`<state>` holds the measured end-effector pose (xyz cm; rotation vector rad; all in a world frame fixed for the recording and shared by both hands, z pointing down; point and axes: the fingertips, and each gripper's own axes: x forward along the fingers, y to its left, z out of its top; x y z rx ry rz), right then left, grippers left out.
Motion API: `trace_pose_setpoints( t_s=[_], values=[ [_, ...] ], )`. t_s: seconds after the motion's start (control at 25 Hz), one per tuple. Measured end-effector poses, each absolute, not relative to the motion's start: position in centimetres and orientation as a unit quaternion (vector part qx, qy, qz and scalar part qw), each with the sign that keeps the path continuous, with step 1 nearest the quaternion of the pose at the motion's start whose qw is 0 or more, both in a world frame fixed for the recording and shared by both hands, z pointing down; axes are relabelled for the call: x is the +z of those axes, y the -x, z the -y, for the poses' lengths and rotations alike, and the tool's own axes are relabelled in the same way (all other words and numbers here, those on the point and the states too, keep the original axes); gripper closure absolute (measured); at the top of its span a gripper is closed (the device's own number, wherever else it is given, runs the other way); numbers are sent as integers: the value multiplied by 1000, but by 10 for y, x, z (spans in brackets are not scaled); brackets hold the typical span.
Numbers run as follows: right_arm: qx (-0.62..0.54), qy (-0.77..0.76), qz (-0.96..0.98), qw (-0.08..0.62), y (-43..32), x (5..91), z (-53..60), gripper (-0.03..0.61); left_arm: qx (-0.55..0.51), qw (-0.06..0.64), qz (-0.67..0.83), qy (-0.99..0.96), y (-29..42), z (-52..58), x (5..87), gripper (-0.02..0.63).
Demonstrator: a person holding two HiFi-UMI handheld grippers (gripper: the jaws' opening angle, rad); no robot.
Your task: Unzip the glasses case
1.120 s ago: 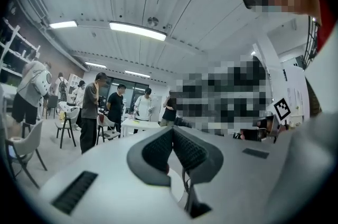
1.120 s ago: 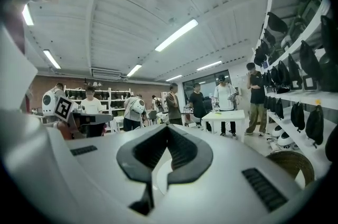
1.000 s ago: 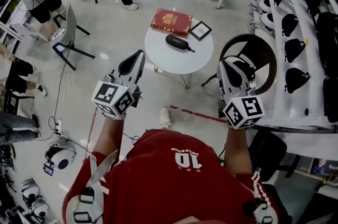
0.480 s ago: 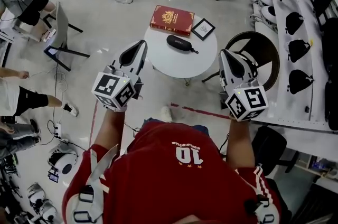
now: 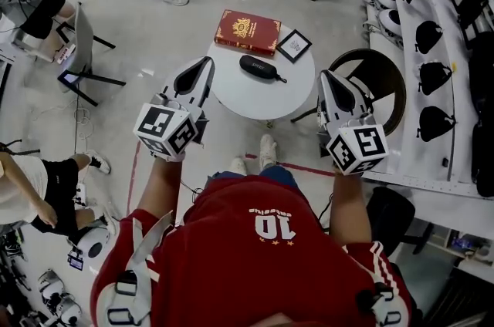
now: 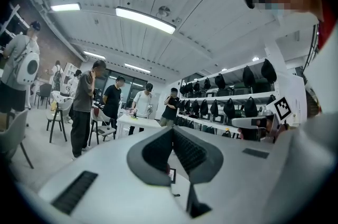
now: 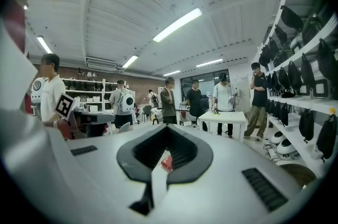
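The black glasses case (image 5: 258, 67) lies zipped on the small round white table (image 5: 262, 98), in front of a red book (image 5: 248, 32). My left gripper (image 5: 207, 63) hangs at the table's left edge and my right gripper (image 5: 324, 75) at its right edge. Both point level across the table, short of the case and not touching it. In the left gripper view the jaws (image 6: 172, 131) meet with nothing between them. In the right gripper view the jaws (image 7: 168, 128) are likewise shut and empty, with the red book (image 7: 166, 163) showing beyond them.
A small framed marker card (image 5: 293, 45) lies on the table beside the book. A black round chair (image 5: 370, 79) stands just right of the table, under shelves of black bags (image 5: 432, 71). Chairs (image 5: 85, 55) and people stand at the left and far side.
The person has stepped toward the round table. Both grippers have come forward to the table's edges, still shut. The case has not moved.
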<state>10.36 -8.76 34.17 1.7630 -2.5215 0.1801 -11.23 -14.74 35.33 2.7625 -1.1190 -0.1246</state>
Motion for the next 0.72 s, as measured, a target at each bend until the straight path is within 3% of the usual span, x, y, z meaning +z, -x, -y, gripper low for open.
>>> trace_pose_setpoints(
  t_s=[0.32,0.72],
  values=[
    [38,-523,850,44,-113,346,118,560,-37,68,388,-918,95,162,347,606],
    [71,-452,887,67,-113,377,155,354,-26,67,406,-911,78,183,358,606]
  ],
)
